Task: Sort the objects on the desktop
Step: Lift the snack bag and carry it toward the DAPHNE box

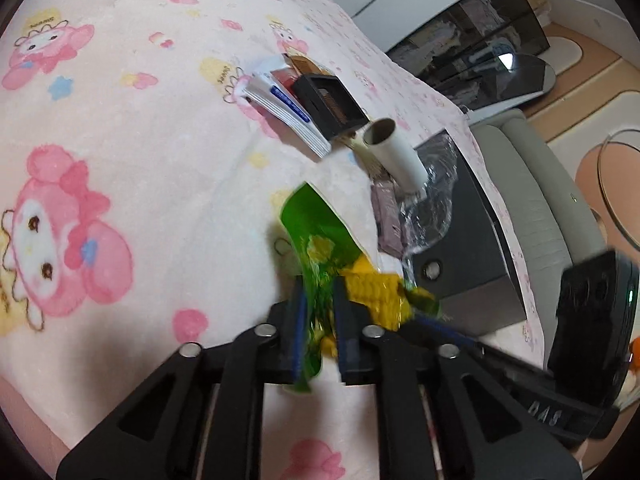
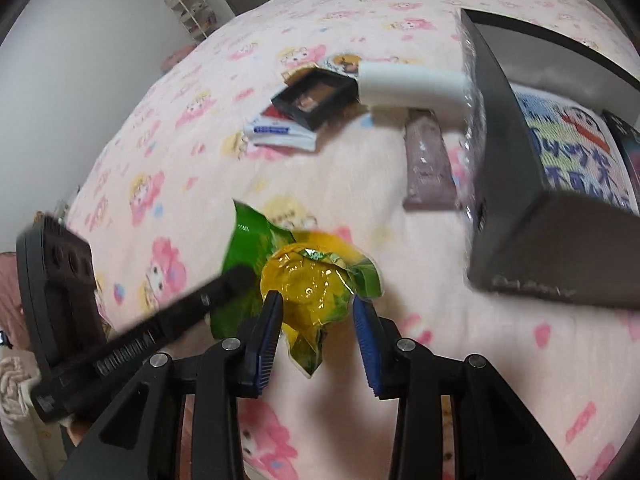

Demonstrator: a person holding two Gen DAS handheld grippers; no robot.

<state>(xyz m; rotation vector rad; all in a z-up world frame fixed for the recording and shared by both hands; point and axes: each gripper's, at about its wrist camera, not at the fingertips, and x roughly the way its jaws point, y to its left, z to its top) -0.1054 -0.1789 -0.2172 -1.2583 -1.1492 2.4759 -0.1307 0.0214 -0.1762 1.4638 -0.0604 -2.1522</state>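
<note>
My left gripper (image 1: 320, 320) is clamped on the green edge of the corn pack (image 1: 340, 276), its blue pads (image 1: 299, 320) pinching the film. My right gripper (image 2: 318, 334) stands with its fingers apart, astride the pack's yellow end and not yet touching it as far as I can tell. The pack hangs just above the pink blanket (image 1: 120, 140), near the grey box (image 2: 532, 216).

I judge it light but lopsided: slick, crinkly film around a firm cob. The flat seam grips well, yet the cob's weight may swing it. A surer hold would be across the cob itself.

Its long axis runs from the green flap, pointing away towards the far clutter, to the yellow end nearest my right fingers. Beyond lie a white tube (image 1: 394, 152), a black tray (image 1: 330, 106) and a purple packet (image 2: 428, 168).
</note>
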